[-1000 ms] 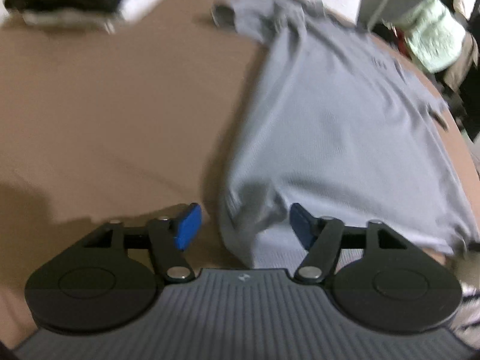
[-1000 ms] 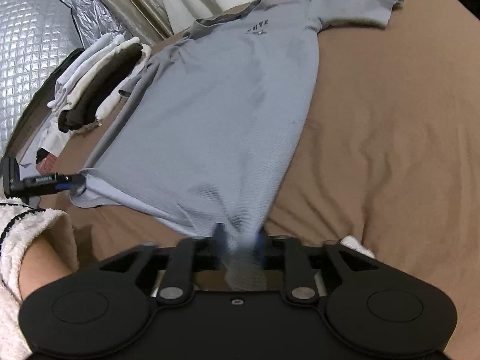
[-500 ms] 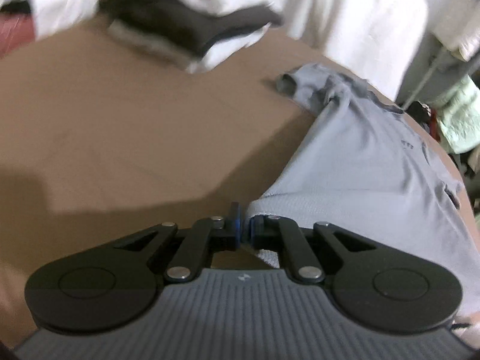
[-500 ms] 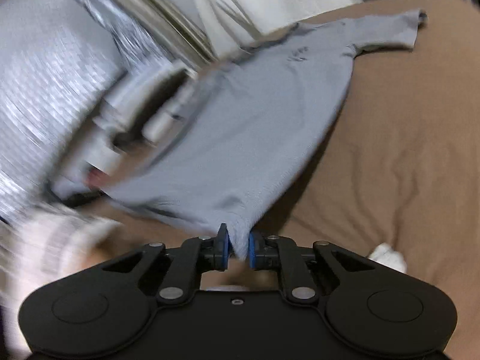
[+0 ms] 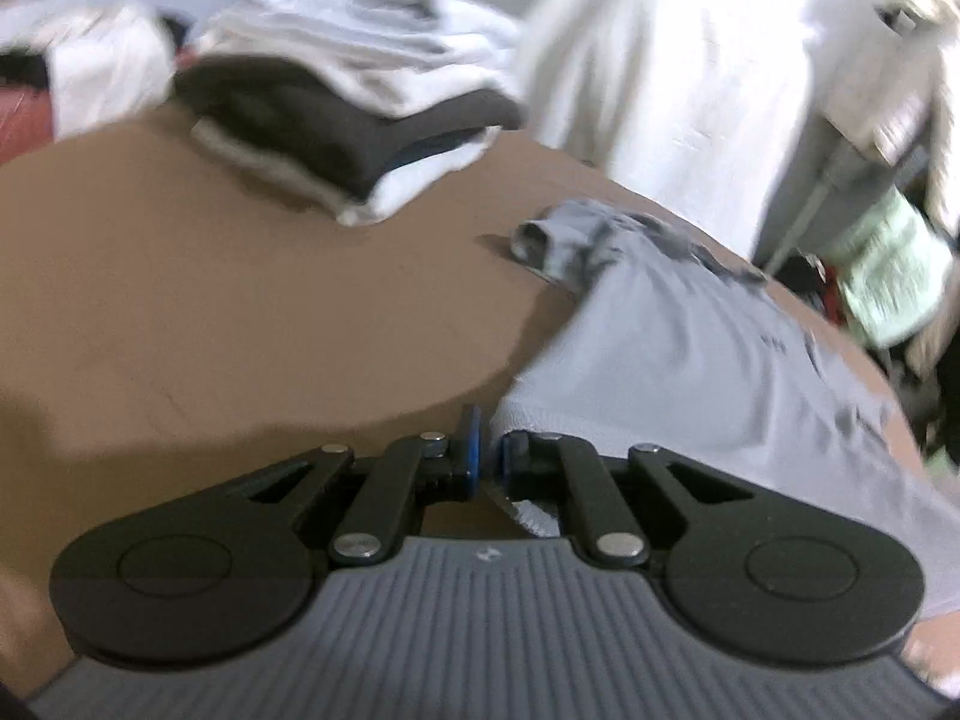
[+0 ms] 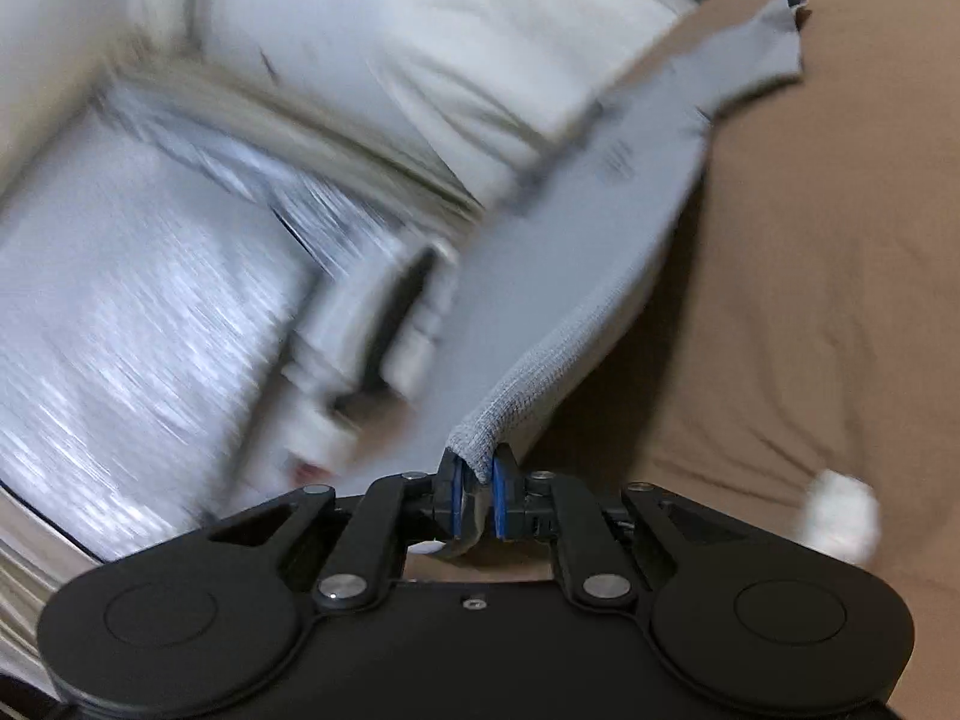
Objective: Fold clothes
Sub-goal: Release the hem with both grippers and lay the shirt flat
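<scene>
A grey T-shirt (image 5: 708,360) lies on a brown bed cover (image 5: 210,312), its hem raised toward me. My left gripper (image 5: 487,461) is shut on one hem corner, the cloth pinched between the blue pads. My right gripper (image 6: 475,501) is shut on the other hem corner of the grey T-shirt (image 6: 576,252), which stretches away from it to a sleeve at the far upper right. The shirt's far end with collar and sleeves rests on the cover.
A stack of folded white and black clothes (image 5: 354,108) sits on the bed to the far left. White fabric (image 5: 672,78) hangs behind the bed. A quilted silver surface (image 6: 132,324) is on the left of the right wrist view. A small white object (image 6: 840,516) lies on the cover.
My left gripper closed on the hem corner. Both grippers have lifted the hem and moved toward the shirt's collar end; the right view has swung left and blurred.
</scene>
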Motion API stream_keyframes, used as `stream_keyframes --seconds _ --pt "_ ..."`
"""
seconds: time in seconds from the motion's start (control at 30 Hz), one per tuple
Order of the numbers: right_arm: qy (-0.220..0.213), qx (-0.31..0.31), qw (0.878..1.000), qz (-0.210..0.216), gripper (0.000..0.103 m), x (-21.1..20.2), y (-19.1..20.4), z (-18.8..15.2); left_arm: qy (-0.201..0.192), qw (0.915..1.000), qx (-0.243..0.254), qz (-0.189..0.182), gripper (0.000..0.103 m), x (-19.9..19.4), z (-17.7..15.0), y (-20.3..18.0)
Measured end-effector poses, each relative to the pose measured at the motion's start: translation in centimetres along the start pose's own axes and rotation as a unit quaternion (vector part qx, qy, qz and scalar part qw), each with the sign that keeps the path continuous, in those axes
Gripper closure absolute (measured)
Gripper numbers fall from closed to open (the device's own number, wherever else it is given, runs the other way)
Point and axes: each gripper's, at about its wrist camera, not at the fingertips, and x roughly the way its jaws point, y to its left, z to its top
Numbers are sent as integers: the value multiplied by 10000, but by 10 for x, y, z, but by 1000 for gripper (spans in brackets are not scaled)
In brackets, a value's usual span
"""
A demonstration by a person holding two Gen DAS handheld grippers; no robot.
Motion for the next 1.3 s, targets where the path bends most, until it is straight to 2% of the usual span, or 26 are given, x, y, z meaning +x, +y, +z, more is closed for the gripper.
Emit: stream_keyframes --seconds 0.03,0.07,0.1,0.17,0.2,0.3,0.37,0.43,0.47,0.53,0.57,0.63,0.73,0.8,0.87,1.03,1.13,1.2,1.3 --pt "-61 -14 10000 -57 90 -1 2 4 154 9997 -174 31 96 8 -1 7" --pt "21 -294 9980 -552 90 5 6 6 308 9989 -348 61 95 15 -1 14" --pt "143 -611 9926 -1040 90 13 10 6 539 9979 -277 209 95 23 -5 13" --pt "535 -1283 9722 -1883 90 38 16 1 1003 9936 -116 513 95 39 -13 12" --pt "720 -1347 9676 -2009 90 49 16 -1 1105 9915 51 690 96 43 -16 8" --pt "983 -1320 9673 -1929 90 62 22 -7 953 9926 276 694 95 31 -12 3" --pt "988 -1193 9734 -1686 90 47 28 -10 911 9927 446 652 95 10 -13 -1" --pt "929 -1049 9781 -1537 90 20 34 -16 1074 9898 582 740 95 4 -14 -2" --pt "922 -1044 9773 -1598 91 9 37 -19 1213 9877 633 751 95 6 -17 -2" --pt "1039 -1260 9626 -2161 98 -1 37 -31 1495 9830 734 771 95 12 -24 -2" --pt "1103 -1309 9551 -2416 100 -3 35 -36 1636 9803 784 781 95 14 -28 -3" --pt "1198 -1160 9478 -2717 100 -1 23 -42 1810 9769 797 811 94 16 -34 -3" --pt "1169 -1196 9409 -2946 100 3 15 -47 1696 9790 893 699 91 8 -31 -8" --pt "1101 -1198 9454 -2824 94 10 20 -47 1505 9833 884 523 71 -1 -27 -11" --pt "1060 -1368 9458 -2749 94 18 30 -45 1292 9880 763 375 58 -10 -24 -9" --pt "768 -1779 9447 -2644 90 35 65 -27 911 9952 335 135 57 -20 -16 1" --pt "407 -1846 9465 -2616 88 34 93 -4 681 9976 120 31 51 -17 6 6" --pt "158 -1901 9462 -2613 79 27 112 15 540 9985 27 -26 51 -18 24 7" --pt "-119 -1899 9445 -2677 75 23 140 51 286 9994 -79 -192 50 -27 50 1"
